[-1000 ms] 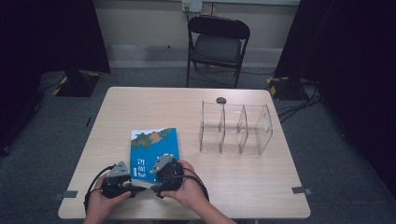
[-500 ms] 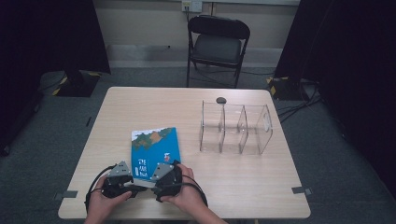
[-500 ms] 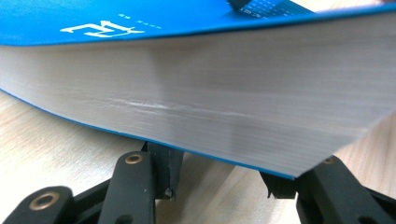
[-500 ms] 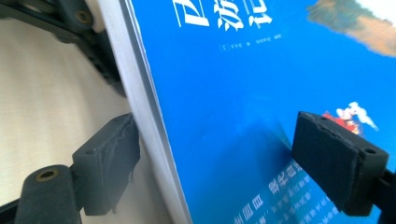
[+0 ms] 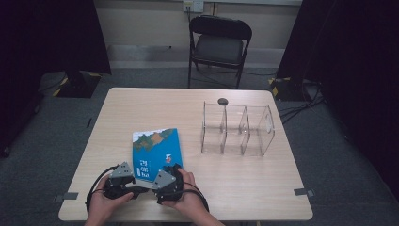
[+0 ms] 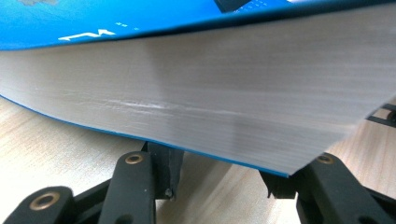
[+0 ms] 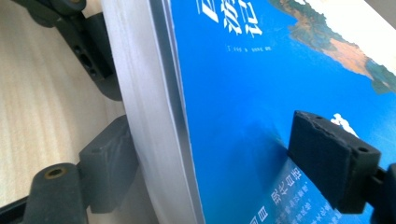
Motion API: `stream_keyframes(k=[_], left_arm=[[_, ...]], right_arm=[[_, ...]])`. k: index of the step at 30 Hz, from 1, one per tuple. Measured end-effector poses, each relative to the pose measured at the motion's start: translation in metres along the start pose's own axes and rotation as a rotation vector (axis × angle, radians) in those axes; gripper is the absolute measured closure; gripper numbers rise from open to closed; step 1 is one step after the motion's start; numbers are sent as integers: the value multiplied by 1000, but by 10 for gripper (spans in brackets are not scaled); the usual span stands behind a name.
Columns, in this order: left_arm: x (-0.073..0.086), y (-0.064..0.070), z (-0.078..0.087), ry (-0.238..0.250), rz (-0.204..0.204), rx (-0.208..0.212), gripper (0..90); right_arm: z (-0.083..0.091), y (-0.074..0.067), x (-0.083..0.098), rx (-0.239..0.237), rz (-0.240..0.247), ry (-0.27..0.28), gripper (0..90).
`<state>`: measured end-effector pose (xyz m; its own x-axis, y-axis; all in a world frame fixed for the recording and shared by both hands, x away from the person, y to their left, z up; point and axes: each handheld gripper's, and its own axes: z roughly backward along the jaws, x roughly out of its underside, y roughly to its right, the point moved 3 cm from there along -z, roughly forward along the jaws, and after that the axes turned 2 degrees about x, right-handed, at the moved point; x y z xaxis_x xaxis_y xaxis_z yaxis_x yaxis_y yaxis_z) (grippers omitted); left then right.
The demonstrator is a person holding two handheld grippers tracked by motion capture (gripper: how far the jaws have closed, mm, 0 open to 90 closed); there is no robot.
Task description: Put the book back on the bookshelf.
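The blue book (image 5: pixel 157 149) is lying front cover up on the near left part of the surface (image 5: pixel 235 188). It is sitting where it was a second ago, and its near edge is now tilting up off the wood. The right tongs (image 7: pixel 217 158) are straddling that edge, one jaw under the back cover and the other on the blue cover. They have just been closing with the book between them, and the pads now appear to be pressing on it. In the high view the right hand is sitting a little closer to the person than it was a second ago. The left tongs (image 6: pixel 219 179) are drawn together as far as they go, with their tips tucked beneath the raised page edge. Whether they are actually pinching anything cannot be told. This probably means the grasp is being completed and the book is getting ready to be lifted. The clear three-bay rack (image 5: pixel 237 129) is standing well apart to the right, with nothing in its bays. A small dark disc (image 5: pixel 222 100) is lying just behind it, and a folding chair (image 5: pixel 219 44) is waiting beyond the far edge.
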<state>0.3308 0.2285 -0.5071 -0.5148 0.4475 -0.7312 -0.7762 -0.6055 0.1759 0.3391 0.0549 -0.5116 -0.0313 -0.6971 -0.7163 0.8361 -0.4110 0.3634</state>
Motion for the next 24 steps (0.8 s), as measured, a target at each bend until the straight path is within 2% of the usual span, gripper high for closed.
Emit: stream_keyframes(k=[5,7,8,9,12,14,16,21,24], left_arm=[[0,0,0,-6,-3,0,545],[0,1,-1,-13,-17,-2,545],[-1,1,-2,-23,-38,-12,545],[-1,2,-2,-22,-39,-13,545],[-1,2,0,-13,-56,-11,531],[-1,1,2,-16,-90,-28,475],[-1,-1,5,-12,-103,-56,420],[4,-9,8,-1,-112,-69,280],[9,-13,8,-17,-121,-72,251]], right_arm=[[-1,-2,1,38,26,12,239],[-1,-2,1,43,34,17,274],[0,-2,1,43,37,19,315],[2,-2,0,43,57,28,380],[7,-3,-1,42,70,36,459],[8,-2,-3,35,59,39,478],[9,0,-3,24,50,33,495],[14,6,-6,-1,51,-5,521],[18,10,-6,-15,53,-20,526]])
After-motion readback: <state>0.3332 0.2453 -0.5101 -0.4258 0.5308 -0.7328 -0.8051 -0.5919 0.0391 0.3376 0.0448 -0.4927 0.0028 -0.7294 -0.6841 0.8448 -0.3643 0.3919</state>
